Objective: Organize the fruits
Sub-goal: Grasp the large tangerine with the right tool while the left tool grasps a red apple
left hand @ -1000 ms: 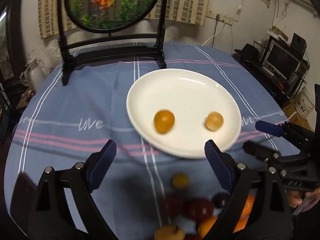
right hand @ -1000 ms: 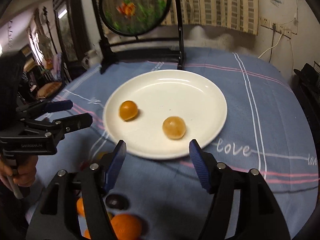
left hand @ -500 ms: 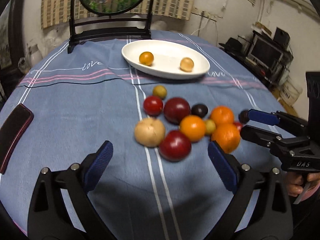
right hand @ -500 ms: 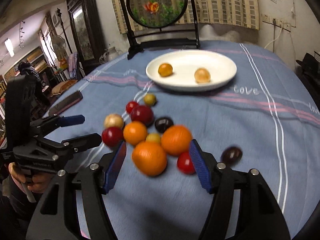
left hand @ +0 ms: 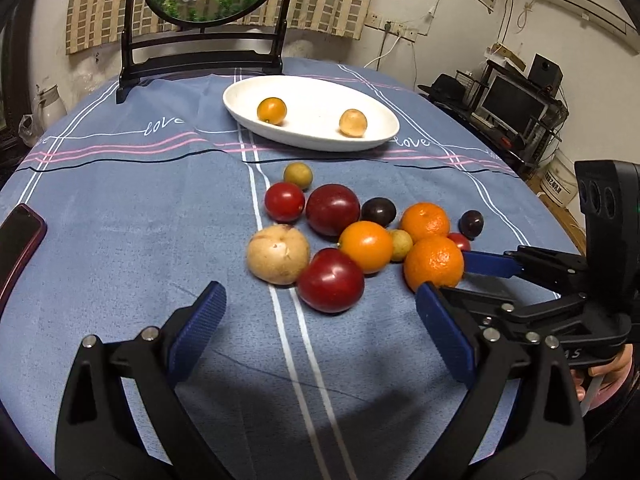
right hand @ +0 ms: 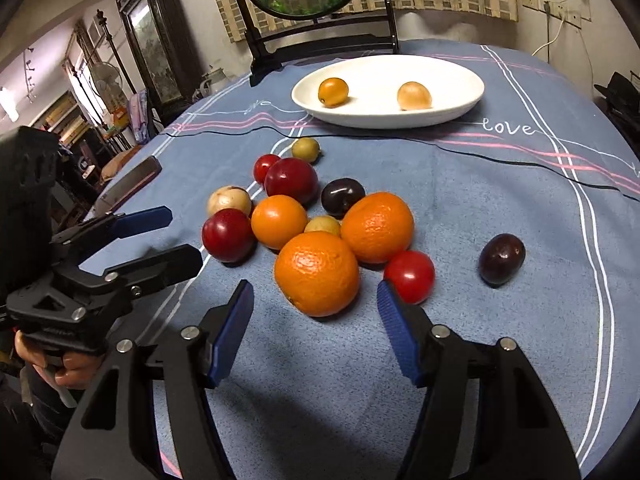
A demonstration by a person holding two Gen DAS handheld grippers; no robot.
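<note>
A white plate (left hand: pixel 372 142) (right hand: pixel 460 112) holds a small orange fruit (left hand: pixel 271 110) (right hand: pixel 333 92) and a pale tan fruit (left hand: pixel 353 123) (right hand: pixel 414 96). Nearer lies a cluster of fruits: several oranges (left hand: pixel 434 263) (right hand: pixel 317 273), red plums (left hand: pixel 330 280) (right hand: pixel 228 234), a tan round fruit (left hand: pixel 278 253), tomatoes (right hand: pixel 409 276) and dark plums (right hand: pixel 501 258). My left gripper (left hand: pixel 320 336) is open and empty just short of the red plum. My right gripper (right hand: pixel 316 334) is open and empty just short of the nearest orange.
A blue tablecloth (left hand: pixel 120 220) covers the round table. A phone (left hand: pixel 16 240) (right hand: pixel 132 180) lies at the left edge. A black stand with a round fish picture (left hand: pixel 200 40) stands behind the plate. A desk with a monitor (left hand: pixel 516 104) is at the right.
Both grippers have pulled back from the plate toward me, and the fruit cluster now lies right before them. Both stay open and empty.
</note>
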